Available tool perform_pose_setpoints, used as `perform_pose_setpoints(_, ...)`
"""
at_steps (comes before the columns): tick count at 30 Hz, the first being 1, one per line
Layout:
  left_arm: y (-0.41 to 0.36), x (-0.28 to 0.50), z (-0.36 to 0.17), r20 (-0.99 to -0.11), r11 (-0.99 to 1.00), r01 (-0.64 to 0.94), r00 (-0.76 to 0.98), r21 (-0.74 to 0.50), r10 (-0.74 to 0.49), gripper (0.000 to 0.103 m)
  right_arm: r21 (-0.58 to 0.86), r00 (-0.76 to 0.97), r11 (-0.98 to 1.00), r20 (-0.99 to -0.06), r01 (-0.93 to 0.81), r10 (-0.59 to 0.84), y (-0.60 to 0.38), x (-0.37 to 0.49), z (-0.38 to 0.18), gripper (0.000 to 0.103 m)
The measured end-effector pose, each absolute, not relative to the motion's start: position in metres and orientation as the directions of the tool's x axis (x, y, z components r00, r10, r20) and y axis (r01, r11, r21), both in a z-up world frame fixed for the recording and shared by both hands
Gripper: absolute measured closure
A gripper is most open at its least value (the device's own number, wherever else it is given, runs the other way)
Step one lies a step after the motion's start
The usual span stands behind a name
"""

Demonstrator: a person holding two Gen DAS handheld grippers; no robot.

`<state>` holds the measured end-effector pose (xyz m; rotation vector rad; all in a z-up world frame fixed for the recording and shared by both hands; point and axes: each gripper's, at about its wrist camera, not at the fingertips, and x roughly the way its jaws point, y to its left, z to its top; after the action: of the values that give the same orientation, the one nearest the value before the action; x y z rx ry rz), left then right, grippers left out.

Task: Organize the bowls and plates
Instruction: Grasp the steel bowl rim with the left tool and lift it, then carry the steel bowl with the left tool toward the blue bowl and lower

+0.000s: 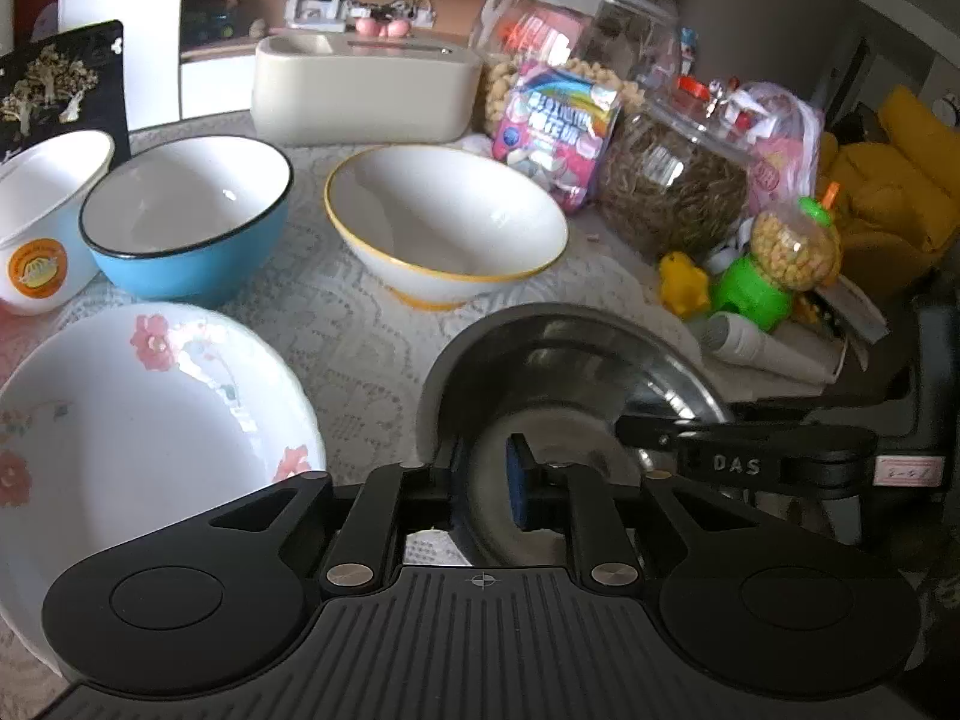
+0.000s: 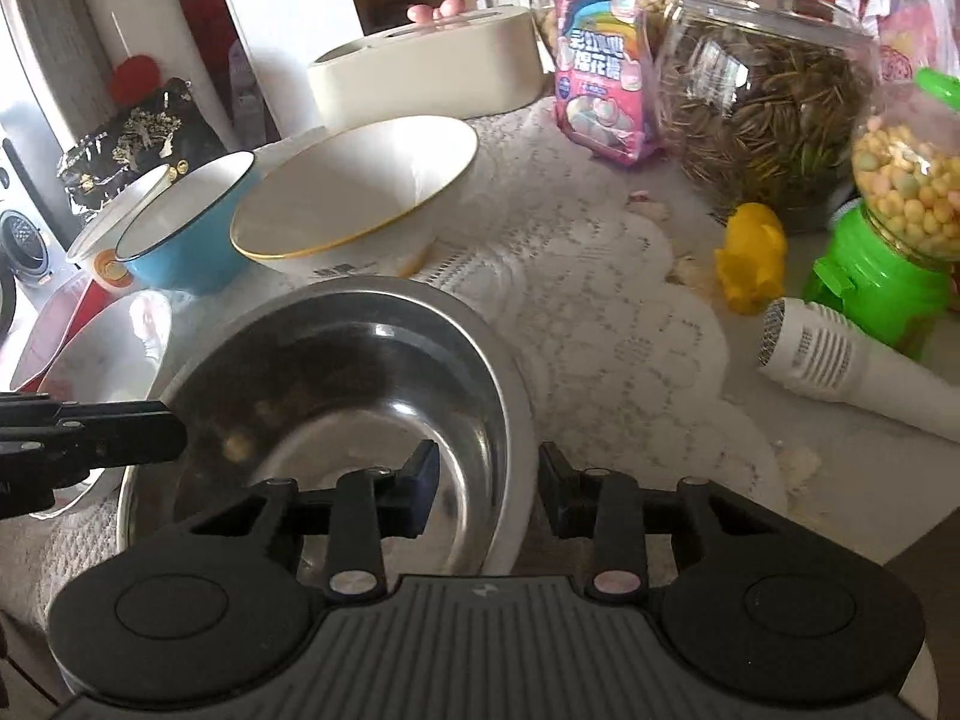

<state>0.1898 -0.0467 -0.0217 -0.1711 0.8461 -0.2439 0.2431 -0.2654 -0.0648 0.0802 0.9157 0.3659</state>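
Lace-covered surface (image 2: 600, 312), cluttered far edge. Nearest: steel bowl (image 2: 360, 372) by the near edge, left tool (image 1: 489, 489) clamped on its left rim, right tool (image 2: 489, 489) straddling its right rim, grip uncertain. Flowered plate (image 1: 138, 420) alongside. Beyond: yellow-rimmed bowl (image 1: 444, 216), blue bowl (image 1: 186, 222), white cup (image 1: 42, 216). Farthest: snack jars (image 2: 762, 96).

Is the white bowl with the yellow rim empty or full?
Empty. The yellow-rimmed bowl shows only its bare white inside in both views.
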Motion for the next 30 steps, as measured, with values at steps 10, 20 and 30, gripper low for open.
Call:
perform_pose_setpoints(10, -0.041, 0.181, 0.003, -0.656, 0.986, 0.092, 0.737, -0.14, -0.162, 0.08, 0.232, 0.566, 0.941, -0.753, -0.248, 0.335, -0.271, 0.24, -0.068, 0.068)
perform_pose_setpoints(20, -0.042, 0.2, -0.043, -0.73, 0.959, 0.048, 0.638, -0.28, -0.245, 0.077, 0.22, 0.557, 0.934, -0.755, -0.281, 0.345, -0.263, 0.239, -0.07, 0.068)
perform_pose_setpoints(30, -0.02, 0.184, -0.032, -0.664, 0.924, 0.03, 0.686, -0.381, -0.296, 0.063, 0.198, 0.551, 0.923, -0.754, -0.329, 0.358, -0.234, 0.233, -0.052, 0.066)
